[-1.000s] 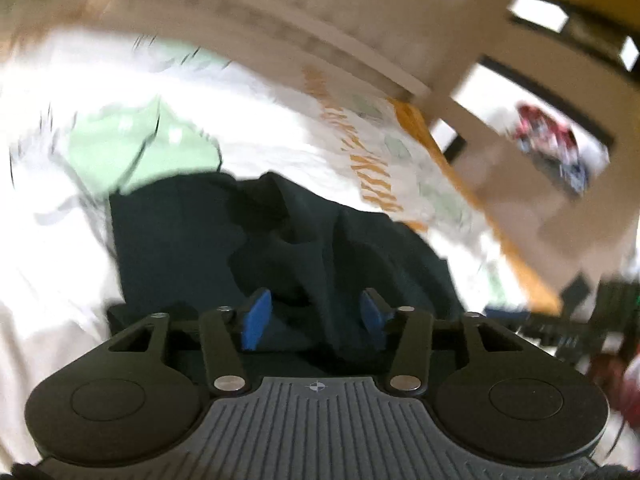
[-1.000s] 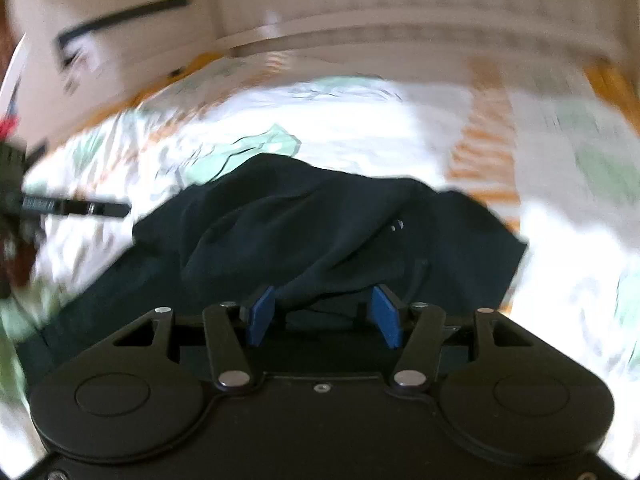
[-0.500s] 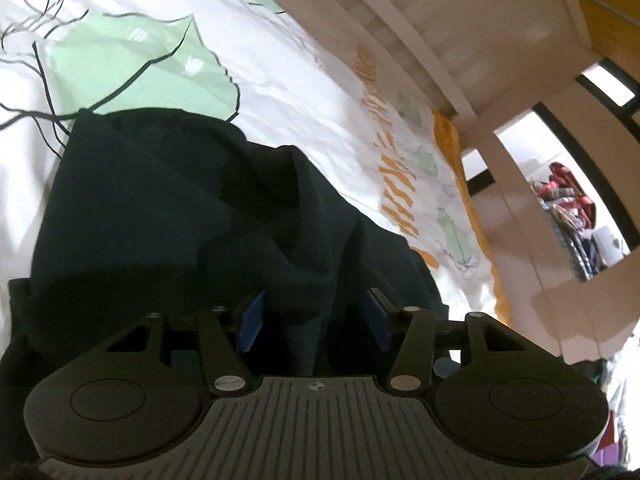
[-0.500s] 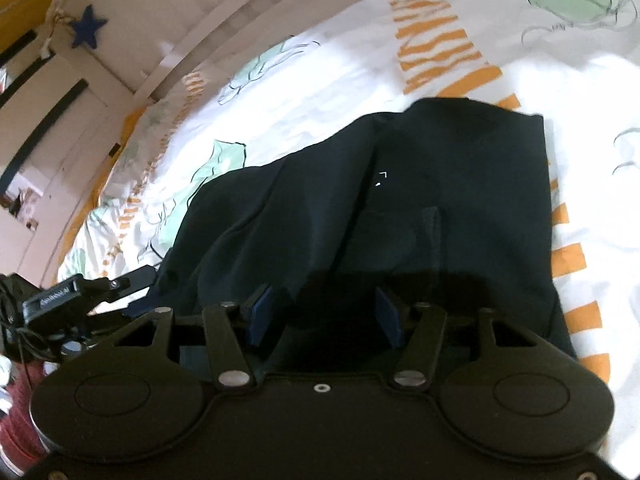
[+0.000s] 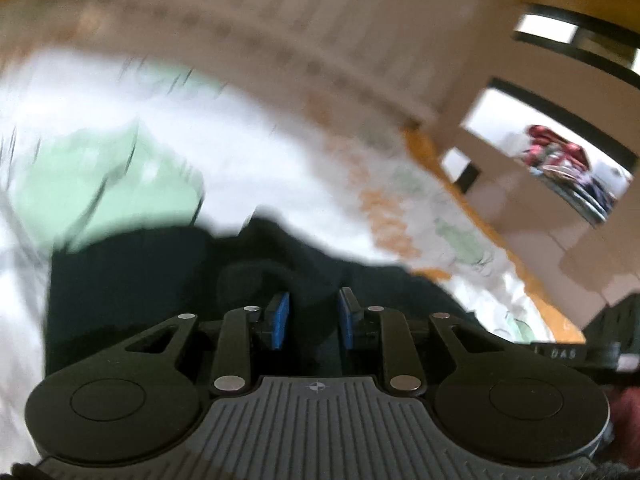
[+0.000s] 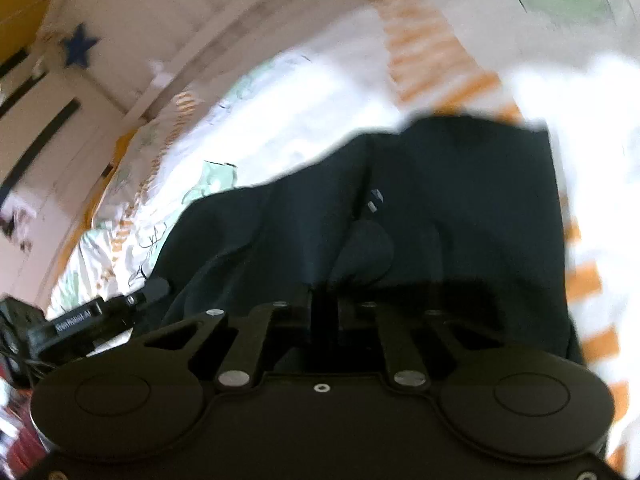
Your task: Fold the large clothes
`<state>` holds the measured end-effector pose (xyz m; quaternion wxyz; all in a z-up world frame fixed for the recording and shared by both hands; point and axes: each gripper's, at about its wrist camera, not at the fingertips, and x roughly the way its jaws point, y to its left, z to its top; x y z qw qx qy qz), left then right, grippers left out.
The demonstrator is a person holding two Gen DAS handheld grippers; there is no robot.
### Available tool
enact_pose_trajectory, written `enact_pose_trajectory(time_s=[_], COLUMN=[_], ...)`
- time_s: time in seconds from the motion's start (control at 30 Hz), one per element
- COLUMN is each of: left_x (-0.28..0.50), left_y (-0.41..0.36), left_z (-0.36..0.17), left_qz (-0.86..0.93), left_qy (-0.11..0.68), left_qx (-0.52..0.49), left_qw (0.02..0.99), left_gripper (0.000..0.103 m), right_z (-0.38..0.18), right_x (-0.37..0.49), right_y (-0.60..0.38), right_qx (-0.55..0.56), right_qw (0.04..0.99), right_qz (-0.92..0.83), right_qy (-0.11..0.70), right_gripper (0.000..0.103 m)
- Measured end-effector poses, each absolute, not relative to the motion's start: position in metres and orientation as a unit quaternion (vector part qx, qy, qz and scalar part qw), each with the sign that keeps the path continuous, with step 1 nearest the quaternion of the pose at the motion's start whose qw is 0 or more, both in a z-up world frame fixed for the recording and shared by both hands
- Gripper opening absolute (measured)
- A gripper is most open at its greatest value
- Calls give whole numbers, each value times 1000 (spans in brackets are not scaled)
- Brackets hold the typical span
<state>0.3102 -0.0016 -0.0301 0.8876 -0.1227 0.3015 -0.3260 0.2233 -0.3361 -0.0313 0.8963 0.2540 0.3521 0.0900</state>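
Note:
A large dark navy garment (image 5: pixel 132 272) lies rumpled on a bed with a white, green and orange printed cover (image 5: pixel 256 168). It also shows in the right wrist view (image 6: pixel 460 200). My left gripper (image 5: pixel 312 316) has narrowed its blue pads onto a fold of the dark cloth. My right gripper (image 6: pixel 324 304) is closed tight on the near edge of the garment; its pads are hidden by cloth. The left gripper's body (image 6: pixel 92 316) shows at the left in the right wrist view.
A pale slatted bed rail (image 5: pixel 280 40) runs along the far side of the bed. A shelf with colourful items (image 5: pixel 560 164) stands at the right. A blue star (image 6: pixel 78 46) hangs on the pale rail in the right wrist view.
Both grippers have closed from open onto the dark garment. Both views are now blurred by fast motion, and the left view has swung up toward the bed rail.

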Motion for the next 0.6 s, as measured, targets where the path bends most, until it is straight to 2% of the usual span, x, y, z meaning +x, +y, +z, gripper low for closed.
enact_pose_trajectory(time_s=[0.07, 0.17, 0.3, 0.37, 0.4, 0.47, 0.5, 0.53, 0.6], left_x=[305, 303, 309, 310, 309, 305, 303, 300, 291], left_y=[-2, 3, 11, 15, 18, 25, 24, 22, 16], left_z=[-16, -17, -50, -67, -71, -67, -61, -55, -41], left_qz=[-338, -336, -289, -259, -254, -248, -237, -231, -229], left_qy=[266, 264, 347, 395, 404, 396, 393, 385, 356], left_qx=[-99, -83, -82, -72, -74, -91, -87, -77, -51], left_qw=[897, 900, 888, 878, 876, 879, 884, 890, 904], left_gripper=[24, 24, 24, 25, 25, 28, 29, 30, 32], right_z=[-11, 1, -30, -50, -54, -54, -49, -44, -31], right_x=[218, 213, 221, 222, 220, 213, 212, 209, 198], right_y=[-327, -322, -323, -326, -329, -334, -332, -330, -327], right_qx=[210, 172, 155, 150, 158, 177, 177, 173, 160], right_qw=[921, 940, 927, 914, 912, 912, 913, 917, 932], right_qz=[103, 117, 80, 54, 49, 41, 33, 26, 21], right_qy=[311, 270, 333, 373, 376, 368, 366, 359, 324], right_gripper=[18, 18, 19, 26, 33, 37, 46, 50, 52])
